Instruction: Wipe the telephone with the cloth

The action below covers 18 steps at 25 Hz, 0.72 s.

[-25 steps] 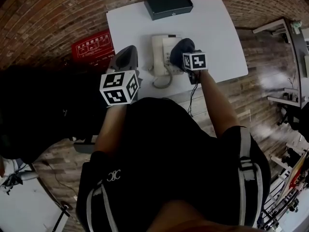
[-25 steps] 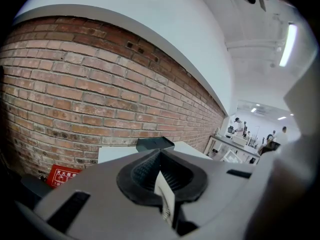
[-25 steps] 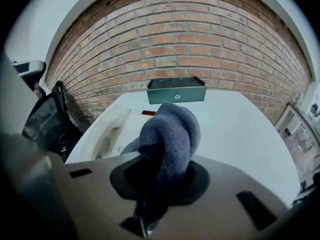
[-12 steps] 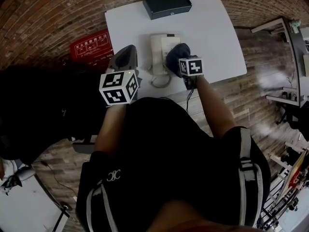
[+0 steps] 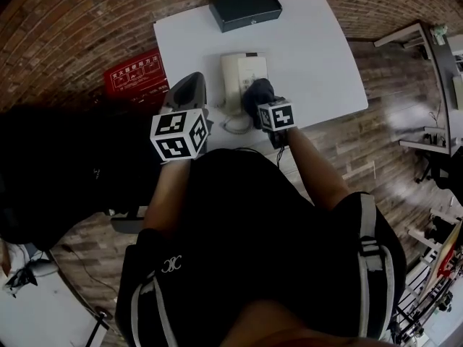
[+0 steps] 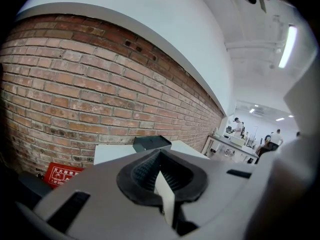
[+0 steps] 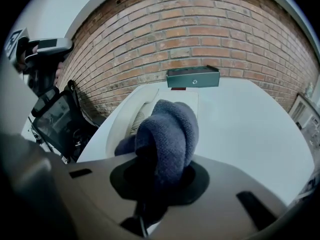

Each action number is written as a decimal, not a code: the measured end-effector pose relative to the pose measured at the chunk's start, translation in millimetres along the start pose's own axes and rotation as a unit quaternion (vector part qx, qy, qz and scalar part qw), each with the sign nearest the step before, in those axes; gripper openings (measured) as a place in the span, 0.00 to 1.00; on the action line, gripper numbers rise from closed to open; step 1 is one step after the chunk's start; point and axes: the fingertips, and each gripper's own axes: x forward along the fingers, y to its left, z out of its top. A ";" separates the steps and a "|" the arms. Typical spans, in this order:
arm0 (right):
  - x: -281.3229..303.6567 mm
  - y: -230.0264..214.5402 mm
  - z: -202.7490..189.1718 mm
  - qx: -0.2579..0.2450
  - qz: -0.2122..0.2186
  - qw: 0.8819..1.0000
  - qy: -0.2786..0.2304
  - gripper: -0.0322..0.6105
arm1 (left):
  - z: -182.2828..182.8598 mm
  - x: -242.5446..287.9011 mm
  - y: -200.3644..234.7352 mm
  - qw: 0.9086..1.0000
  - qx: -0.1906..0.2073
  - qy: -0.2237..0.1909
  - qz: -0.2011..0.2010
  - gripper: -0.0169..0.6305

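A white telephone [image 5: 239, 74] lies on the white table [image 5: 311, 49], its handset [image 7: 139, 117] along its left side. A dark blue cloth [image 5: 257, 95] rests on the phone's near right part, and my right gripper [image 5: 260, 103] is shut on it. In the right gripper view the bunched cloth [image 7: 169, 131] fills the jaws and hides the phone's [image 7: 120, 134] near part. My left gripper [image 5: 189, 87] hangs off the table's left edge, away from the phone, shut with nothing in it. The left gripper view shows the left gripper [image 6: 162, 184] pointing at the brick wall.
A black box [image 5: 244, 7] sits at the table's far edge, also seen as the black box [image 7: 193, 77] beyond the phone. The phone's coiled cord [image 5: 235, 124] lies near the front edge. A red sign [image 5: 134, 74] leans by the wall at left. Black equipment [image 7: 57, 121] stands left of the table.
My right gripper has drawn the cloth back along the telephone toward the table's near edge. The left gripper has stayed where it was.
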 end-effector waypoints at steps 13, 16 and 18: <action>-4.9 10.6 -18.1 -0.017 0.029 0.999 0.021 0.12 | -3.7 9.0 -16.7 1.000 0.007 0.009 -0.012 0.02; -9.2 4.4 -0.4 -0.022 0.016 1.000 0.006 0.12 | -1.5 8.4 -14.8 1.000 0.008 0.005 -0.009 0.02; -10.3 0.8 22.6 -0.025 0.009 1.000 -0.013 0.12 | 0.5 6.3 -11.5 1.000 0.008 0.003 -0.004 0.02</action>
